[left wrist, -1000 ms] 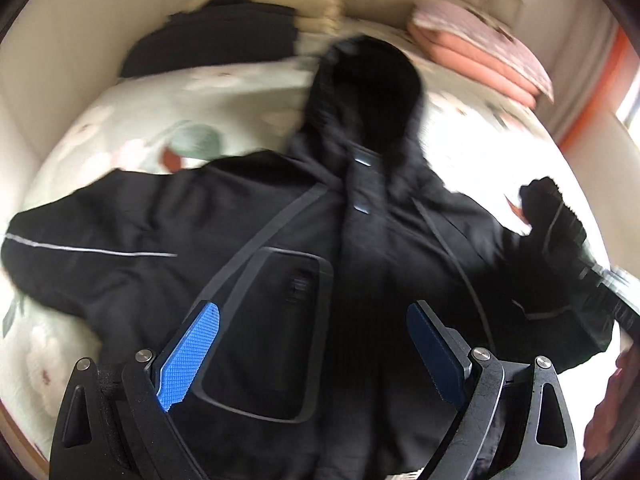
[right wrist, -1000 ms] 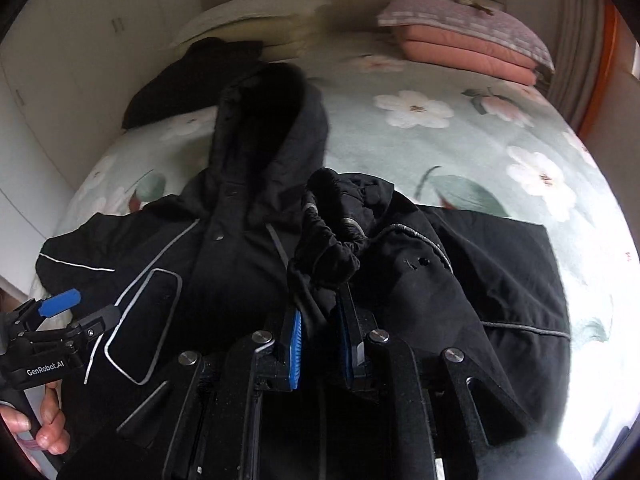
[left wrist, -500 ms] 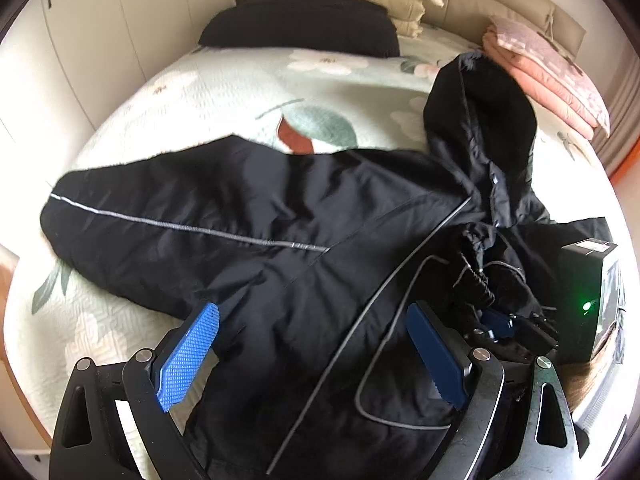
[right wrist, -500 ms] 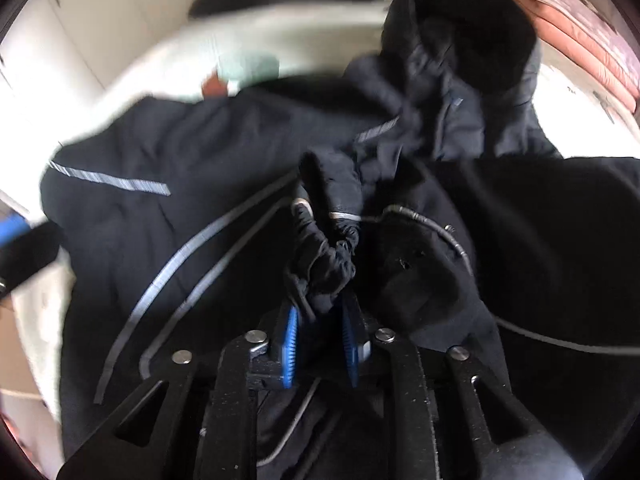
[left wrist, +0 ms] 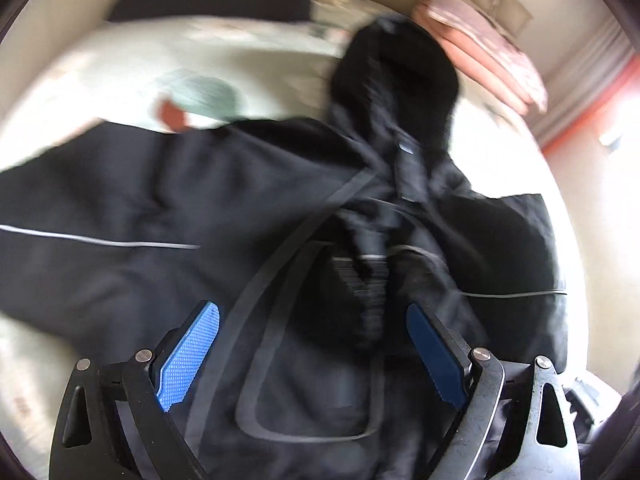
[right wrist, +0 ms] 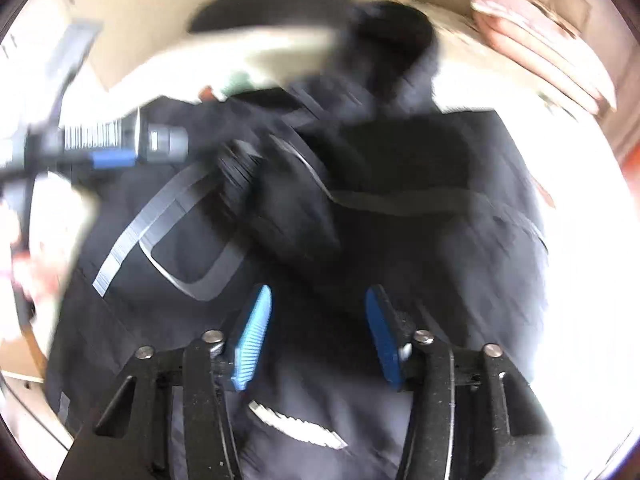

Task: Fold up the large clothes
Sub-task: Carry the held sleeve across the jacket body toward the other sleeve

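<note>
A second ago the right gripper (right wrist: 316, 336) pinched the black cuff (right wrist: 256, 176) of the sleeve. Now its jaws are opening and nothing is between the blue pads (right wrist: 252, 340). The cuff has been let go and lies on the chest of the black jacket (right wrist: 400, 220), up and left of the pads. The left gripper (left wrist: 312, 356) was wide open before and is wide open now, holding nothing.

The jacket lies flat on the flowery bed (left wrist: 120, 72) and fills the middle of both views. Both pictures are blurry.

The left wrist view shows the other sleeve (left wrist: 80, 232) spread out to the left edge, with a thin white stripe on it. It shows the hood (left wrist: 392, 68) at the top middle. The right wrist view does not show that whole sleeve. It shows the left gripper's body as a blurry shape at the left edge, and a blurry bit of a hand (right wrist: 28, 276) below it. Pink pillows (right wrist: 540, 52) sit in the upper right.
</note>
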Demonstrator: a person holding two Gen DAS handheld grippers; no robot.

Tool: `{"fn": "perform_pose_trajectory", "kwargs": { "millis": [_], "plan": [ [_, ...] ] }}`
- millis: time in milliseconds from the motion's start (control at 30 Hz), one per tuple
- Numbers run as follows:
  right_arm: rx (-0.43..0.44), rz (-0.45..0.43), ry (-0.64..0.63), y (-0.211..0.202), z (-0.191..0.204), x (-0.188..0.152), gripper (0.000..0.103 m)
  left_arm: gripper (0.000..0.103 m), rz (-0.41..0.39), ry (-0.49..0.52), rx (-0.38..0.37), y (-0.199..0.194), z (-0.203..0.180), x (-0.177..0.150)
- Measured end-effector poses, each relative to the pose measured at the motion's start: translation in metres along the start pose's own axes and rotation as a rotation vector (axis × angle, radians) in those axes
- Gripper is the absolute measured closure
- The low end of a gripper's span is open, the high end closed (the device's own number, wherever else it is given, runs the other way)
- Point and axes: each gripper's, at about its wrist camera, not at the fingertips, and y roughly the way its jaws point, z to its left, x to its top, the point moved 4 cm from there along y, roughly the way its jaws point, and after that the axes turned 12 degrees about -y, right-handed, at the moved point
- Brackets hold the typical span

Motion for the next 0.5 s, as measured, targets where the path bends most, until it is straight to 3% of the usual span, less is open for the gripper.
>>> {"fn": "perform_pose_trajectory", "kwargs": {
  "millis": [133,167,200,233,267,300,400,500],
  "plan": [
    [-0.008,0.087,0.075,0.013,-0.021,-0.041,0.074,0.009,0.053,0.032,-0.010,0.041,-0.021,-0.002],
    [-0.016,0.096,0.094,0.015,-0.026,-0.048,0.076,0.018,0.058,0.036,-0.019,0.047,-0.024,-0.002],
    [-0.026,0.101,0.115,0.017,-0.032,-0.057,0.077,0.036,0.064,0.038,-0.038,0.053,-0.027,-0.002],
    [-0.036,0.103,0.145,0.018,-0.039,-0.064,0.077,0.047,0.079,0.040,-0.063,0.058,-0.031,-0.002],
    [-0.037,0.102,0.187,0.018,-0.046,-0.069,0.077,0.064,0.082,0.047,-0.056,0.063,-0.034,0.000],
    [-0.039,0.097,0.229,0.019,-0.052,-0.073,0.077,0.087,0.075,0.053,-0.055,0.064,-0.035,0.003],
    [-0.052,0.080,0.353,0.019,-0.074,-0.085,0.078,0.087,0.018,0.011,-0.117,0.045,-0.032,0.017],
    [-0.039,0.047,0.440,0.019,-0.087,-0.090,0.079,0.088,-0.086,-0.046,-0.126,0.006,-0.013,0.038]
  ]
}}
